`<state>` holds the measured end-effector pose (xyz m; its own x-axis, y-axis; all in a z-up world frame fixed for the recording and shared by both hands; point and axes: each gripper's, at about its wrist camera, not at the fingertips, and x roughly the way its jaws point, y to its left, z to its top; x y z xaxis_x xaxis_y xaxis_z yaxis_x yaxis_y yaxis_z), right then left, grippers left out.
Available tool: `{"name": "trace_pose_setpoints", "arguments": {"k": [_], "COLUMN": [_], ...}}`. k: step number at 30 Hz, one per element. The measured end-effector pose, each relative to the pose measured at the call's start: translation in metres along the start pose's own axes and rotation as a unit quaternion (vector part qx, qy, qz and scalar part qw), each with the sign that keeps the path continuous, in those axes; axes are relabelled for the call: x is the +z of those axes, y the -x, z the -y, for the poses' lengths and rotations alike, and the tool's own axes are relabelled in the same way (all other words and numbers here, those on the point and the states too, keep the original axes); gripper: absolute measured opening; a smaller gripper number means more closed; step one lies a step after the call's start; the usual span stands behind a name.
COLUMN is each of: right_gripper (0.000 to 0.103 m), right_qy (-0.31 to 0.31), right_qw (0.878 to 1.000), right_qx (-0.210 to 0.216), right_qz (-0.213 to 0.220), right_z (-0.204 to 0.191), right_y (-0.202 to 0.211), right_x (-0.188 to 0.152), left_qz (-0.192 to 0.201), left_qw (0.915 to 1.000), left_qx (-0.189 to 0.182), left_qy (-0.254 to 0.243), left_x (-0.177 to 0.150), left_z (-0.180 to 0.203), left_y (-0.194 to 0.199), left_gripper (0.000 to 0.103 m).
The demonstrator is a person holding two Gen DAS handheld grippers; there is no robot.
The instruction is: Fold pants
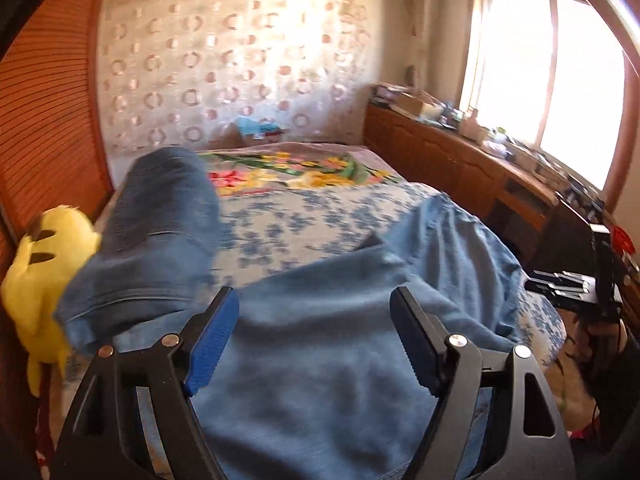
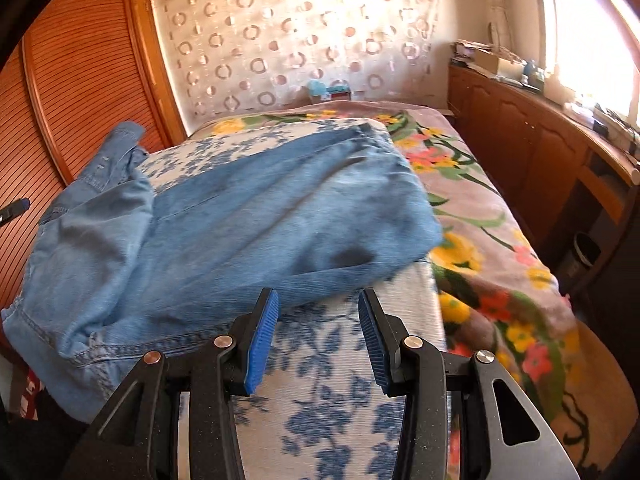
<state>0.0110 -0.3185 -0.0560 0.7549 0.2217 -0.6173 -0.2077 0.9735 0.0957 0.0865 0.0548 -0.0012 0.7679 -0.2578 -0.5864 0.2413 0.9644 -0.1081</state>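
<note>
Left claw (image 1: 314,340) spread wide over the pants (image 1: 320,360); right claw (image 2: 318,336) parted (gripping nothing) beside them.

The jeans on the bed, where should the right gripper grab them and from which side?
Take the jeans at the folded leg's near edge, just ahead of the open right gripper. Come in low from the near side: that edge is a thick roll raised off the sheet, so one finger can probably slip beneath.

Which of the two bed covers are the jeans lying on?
The jeans lie on the white cover with blue flowers, nearest the grippers. The other, pinkish blanket with yellow and red flowers, lies bare beside it, toward the window.
</note>
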Motion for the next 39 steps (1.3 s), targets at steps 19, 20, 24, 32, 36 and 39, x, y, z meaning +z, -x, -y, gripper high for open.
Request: {"name": "trace_pose_setpoints", "arguments": {"k": [19,20,24,32,36,39], "right_gripper": [0.043,0.043,0.043,0.027,0.007,0.005], "right_qy": [-0.074,-0.078,-0.099,-0.094,-0.098,-0.092], "right_qw": [0.996,0.996,0.993,0.994,0.995,0.995], "right_qx": [-0.024,-0.022,-0.007,-0.027,-0.025,-0.021], "right_qz": [-0.033,-0.04,-0.057,-0.046,-0.014,0.012], "right_z": [0.061,0.064,0.073,0.073,0.071,0.067], "right_y": [-0.06,-0.065,-0.077,-0.081,-0.074,-0.066], "right_x": [0.036,0.038,0.046,0.054,0.055,0.058], "left_qz": [-0.053,-0.054,-0.058,-0.059,-0.059,-0.058], "left_qw": [0.9957,0.9956,0.9957,0.9959,0.9961,0.9963], "left_qx": [-0.032,-0.032,-0.032,-0.034,-0.033,-0.031], "left_qy": [-0.069,-0.069,-0.065,-0.06,-0.057,-0.055], "left_x": [-0.01,-0.01,-0.013,-0.016,-0.016,-0.015], "left_z": [0.081,0.08,0.079,0.077,0.076,0.075], "left_y": [-0.057,-0.058,-0.06,-0.061,-0.06,-0.059], "left_gripper": [0.079,0.079,0.079,0.079,0.079,0.079]}}
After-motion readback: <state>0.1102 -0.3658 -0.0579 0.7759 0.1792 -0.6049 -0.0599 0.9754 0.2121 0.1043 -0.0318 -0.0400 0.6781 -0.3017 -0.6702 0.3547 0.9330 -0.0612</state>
